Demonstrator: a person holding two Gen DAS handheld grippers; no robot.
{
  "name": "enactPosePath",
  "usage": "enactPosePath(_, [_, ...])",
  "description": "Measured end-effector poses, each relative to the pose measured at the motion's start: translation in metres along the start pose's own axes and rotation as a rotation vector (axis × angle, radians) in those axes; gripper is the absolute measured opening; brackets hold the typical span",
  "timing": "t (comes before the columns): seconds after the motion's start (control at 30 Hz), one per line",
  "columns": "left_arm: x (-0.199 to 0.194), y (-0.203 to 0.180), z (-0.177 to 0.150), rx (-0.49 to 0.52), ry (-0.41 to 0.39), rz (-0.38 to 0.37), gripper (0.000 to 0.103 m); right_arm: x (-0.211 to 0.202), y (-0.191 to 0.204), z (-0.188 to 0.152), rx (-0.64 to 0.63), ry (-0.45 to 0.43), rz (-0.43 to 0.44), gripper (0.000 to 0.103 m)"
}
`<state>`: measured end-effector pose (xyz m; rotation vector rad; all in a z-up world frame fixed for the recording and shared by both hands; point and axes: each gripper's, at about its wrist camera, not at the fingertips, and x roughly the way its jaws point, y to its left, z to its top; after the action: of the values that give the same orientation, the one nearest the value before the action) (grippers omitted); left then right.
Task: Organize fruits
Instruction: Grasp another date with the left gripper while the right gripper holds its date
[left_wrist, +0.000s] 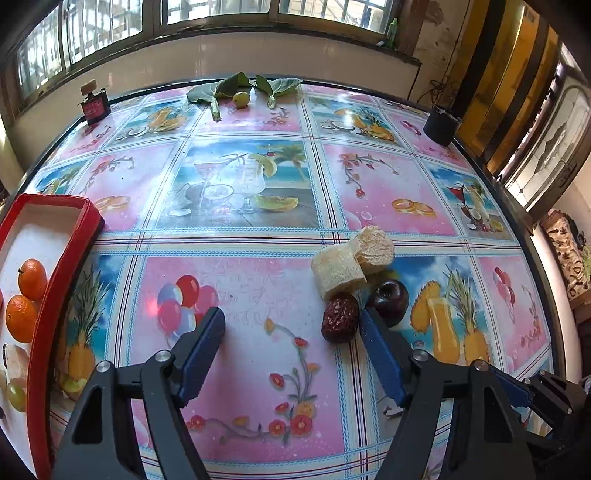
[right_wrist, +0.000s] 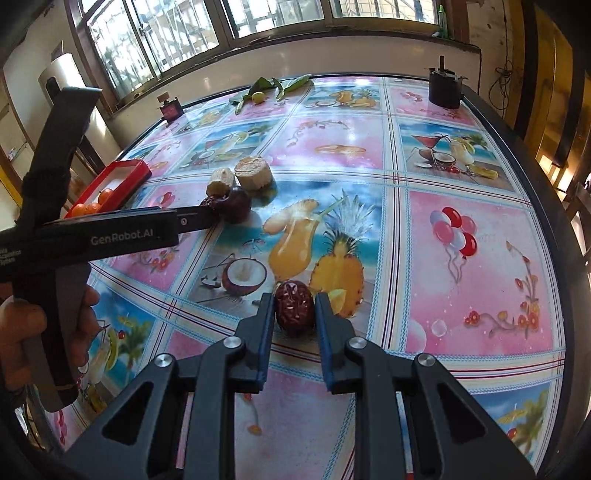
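In the left wrist view my left gripper (left_wrist: 291, 326) stands open over the patterned tablecloth. A wrinkled red date (left_wrist: 340, 322) lies just inside its right finger (left_wrist: 376, 343), with a dark plum (left_wrist: 388, 301) just outside that finger. Two pale cut chunks (left_wrist: 351, 260) sit behind them. A red tray (left_wrist: 55, 306) at the left holds oranges (left_wrist: 26, 299) and a green grape (left_wrist: 16, 395). In the right wrist view my right gripper (right_wrist: 294, 306) is shut on a second red date (right_wrist: 294, 313), low over the cloth. The left gripper (right_wrist: 201, 216) reaches in from the left toward the plum (right_wrist: 236, 205).
Green leaves with a small yellow-green fruit (left_wrist: 241, 98) lie at the table's far edge. A small dark bottle (left_wrist: 94, 106) stands at the far left and a black pot (left_wrist: 441, 126) at the far right. A person's hand (right_wrist: 33, 325) grips the left gripper's handle.
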<state>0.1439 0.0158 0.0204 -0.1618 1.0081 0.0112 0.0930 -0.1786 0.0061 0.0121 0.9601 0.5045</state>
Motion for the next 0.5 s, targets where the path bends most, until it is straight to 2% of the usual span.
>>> enactPosePath(0.07, [0.002,0.001,0.003,0.000,0.002,-0.002,0.074,0.001,0.000,0.001,0.000,0.000,0.003,0.023])
enactPosePath(0.13, [0.002,-0.001,0.003,0.026,-0.001,0.008,0.068,0.001,0.000,0.001,0.001,0.002,0.005,0.023])
enactPosePath(0.23, [0.000,-0.005,-0.001,0.079,-0.011,0.002,0.044,0.001,0.001,0.001,0.000,0.001,0.006,0.023])
enactPosePath(0.3, [-0.001,-0.004,-0.003,0.083,-0.014,-0.015,0.023,0.001,0.001,0.001,-0.004,-0.001,0.002,0.023])
enactPosePath(0.33, [-0.001,-0.002,-0.003,0.077,-0.014,-0.022,0.019,0.001,0.002,0.002,-0.010,-0.001,-0.002,0.023])
enactPosePath(0.5, [-0.006,0.009,-0.008,0.033,-0.012,-0.063,0.019,0.001,0.005,0.001,-0.028,-0.012,-0.025,0.023])
